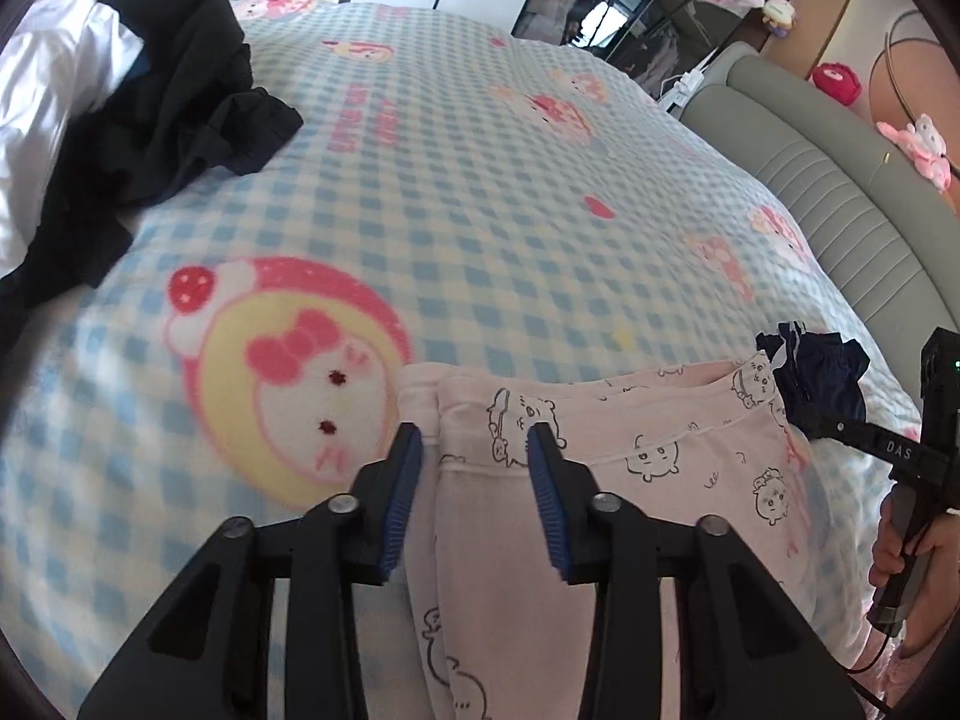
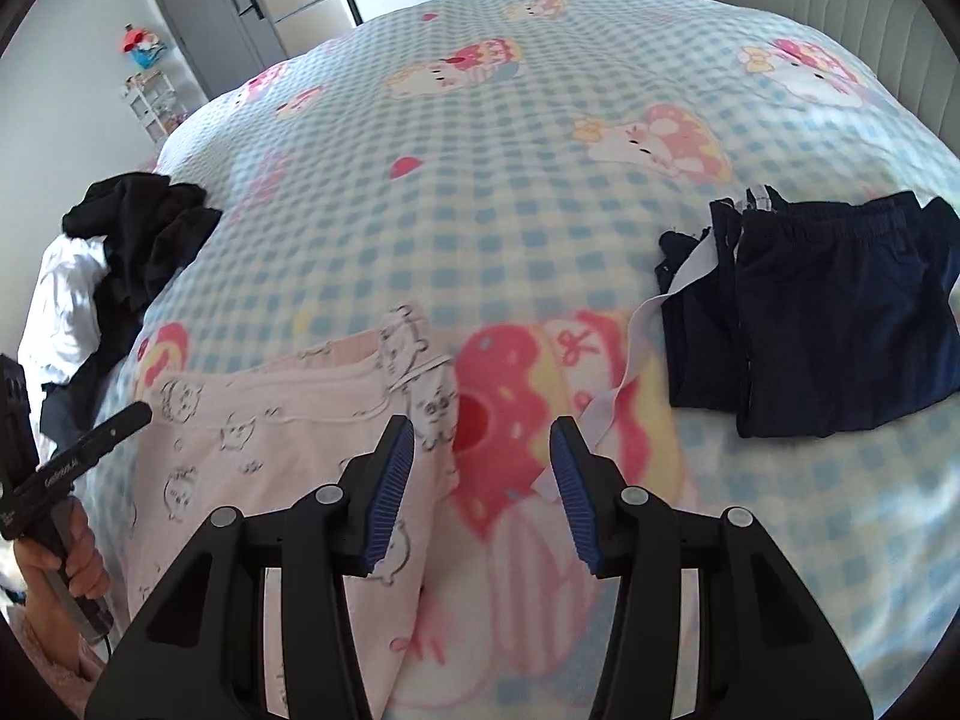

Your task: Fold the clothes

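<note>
Pink pants lie on the bed at its near edge, waistband away from the person, apparently doubled leg on leg and smoothed flat so a fold can go across. Left hand-held gripper hangs over the waistband corner, jaws apart, gripping nothing. Right hand-held gripper is just beside the pants' right edge, also open and empty. Navy shorts sit folded to the right, set apart as if finished. Black clothes over something white lie heaped far left, seemingly kept away from the folding spot.
</note>
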`<action>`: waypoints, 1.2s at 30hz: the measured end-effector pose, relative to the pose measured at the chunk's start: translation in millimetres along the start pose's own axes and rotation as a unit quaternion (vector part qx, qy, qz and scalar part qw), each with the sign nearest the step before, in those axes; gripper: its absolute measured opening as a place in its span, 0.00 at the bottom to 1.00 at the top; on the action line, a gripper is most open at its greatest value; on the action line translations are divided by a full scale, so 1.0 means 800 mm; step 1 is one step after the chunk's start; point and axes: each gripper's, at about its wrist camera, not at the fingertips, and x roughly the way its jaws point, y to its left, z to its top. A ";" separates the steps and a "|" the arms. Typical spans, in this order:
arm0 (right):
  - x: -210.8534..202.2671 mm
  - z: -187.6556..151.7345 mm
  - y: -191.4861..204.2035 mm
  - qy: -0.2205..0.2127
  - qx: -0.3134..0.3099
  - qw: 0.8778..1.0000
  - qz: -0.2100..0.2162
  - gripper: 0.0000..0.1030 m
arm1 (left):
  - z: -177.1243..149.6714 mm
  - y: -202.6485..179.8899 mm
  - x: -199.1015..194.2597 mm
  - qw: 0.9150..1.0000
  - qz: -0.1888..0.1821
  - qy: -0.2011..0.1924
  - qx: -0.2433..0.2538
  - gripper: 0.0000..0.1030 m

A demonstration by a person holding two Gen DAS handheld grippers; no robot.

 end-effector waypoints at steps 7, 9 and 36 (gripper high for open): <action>0.039 0.020 -0.018 0.018 0.026 0.999 -0.006 0.47 | 0.005 0.006 -0.013 0.997 0.064 -0.041 0.012 0.04; 0.050 0.024 -0.002 0.025 -0.003 1.000 0.019 0.47 | 0.005 0.013 -0.020 0.996 0.074 -0.046 0.012 0.04; 0.030 0.036 -0.032 -0.020 -0.007 1.000 0.009 0.49 | -0.013 0.038 -0.006 0.999 -0.009 -0.040 -0.023 0.16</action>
